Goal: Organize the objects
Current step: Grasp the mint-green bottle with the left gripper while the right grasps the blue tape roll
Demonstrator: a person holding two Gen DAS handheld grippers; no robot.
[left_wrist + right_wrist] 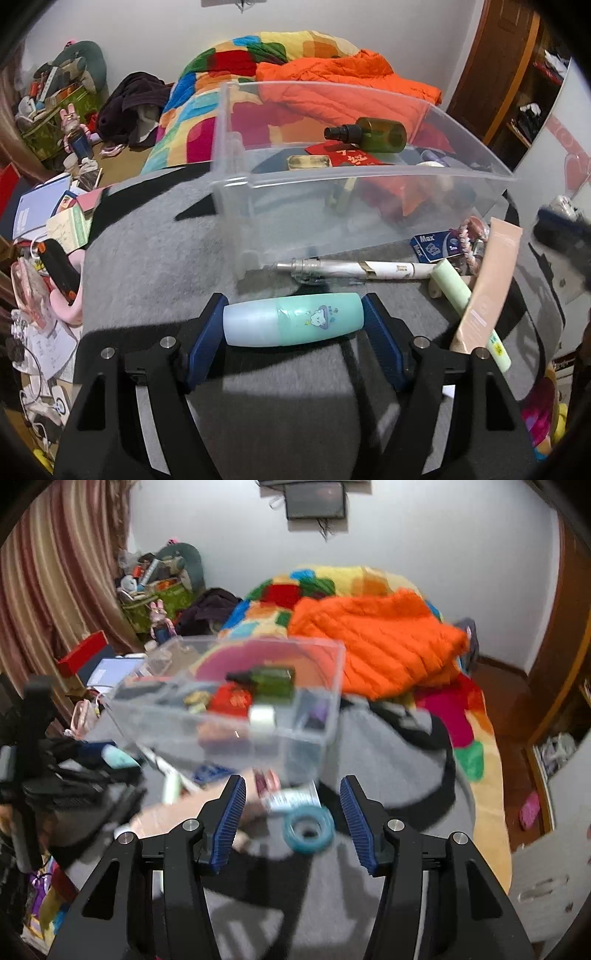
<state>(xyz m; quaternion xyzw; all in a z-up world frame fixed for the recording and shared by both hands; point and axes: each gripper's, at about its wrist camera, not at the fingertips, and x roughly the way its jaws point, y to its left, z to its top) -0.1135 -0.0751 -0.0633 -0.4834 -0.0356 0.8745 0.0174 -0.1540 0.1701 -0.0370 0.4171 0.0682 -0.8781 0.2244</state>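
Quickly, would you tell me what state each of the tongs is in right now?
Left tongs: closed on the mint bottle.
Right tongs: open, holding nothing.

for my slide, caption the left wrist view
Left claw grips mint bottle before clear bin.

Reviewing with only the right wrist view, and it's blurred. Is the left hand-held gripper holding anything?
Observer: Yes, the left hand-held gripper is shut on a mint-green and pale blue plastic bottle with a cloud sticker, held crosswise.
Reviewer: What lies just beyond it?
Observer: A long white pen-like tube on the grey cloth, along the front wall of the clear plastic box.
Reviewer: Any readable print?
Observer: A blue packet marked "Max", by the box's right front corner.
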